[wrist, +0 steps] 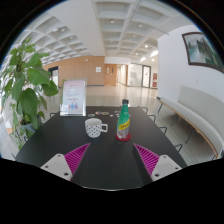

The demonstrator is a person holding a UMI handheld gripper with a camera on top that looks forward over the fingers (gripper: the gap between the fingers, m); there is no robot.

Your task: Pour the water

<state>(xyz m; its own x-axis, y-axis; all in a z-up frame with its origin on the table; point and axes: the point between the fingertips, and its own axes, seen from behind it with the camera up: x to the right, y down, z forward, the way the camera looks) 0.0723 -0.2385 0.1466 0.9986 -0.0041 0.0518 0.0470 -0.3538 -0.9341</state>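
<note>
Table [60, 150] spans near to mid scene; gripper [111, 159] at near edge, fingers apart, nothing between them; cup [95, 127] on table beyond fingers, left of centre; bottle [124, 121] upright on table just right of cup, apart from it; sign stand [73, 97] on table's far left, behind cup; plant [25, 85] far left, beside table; bench [185, 120] right of table.

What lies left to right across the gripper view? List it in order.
Potted plant → upright sign → polka-dot mug → green bottle with red cap → white chair. The mug and bottle stand on the dark table, beyond the open claw.
</note>
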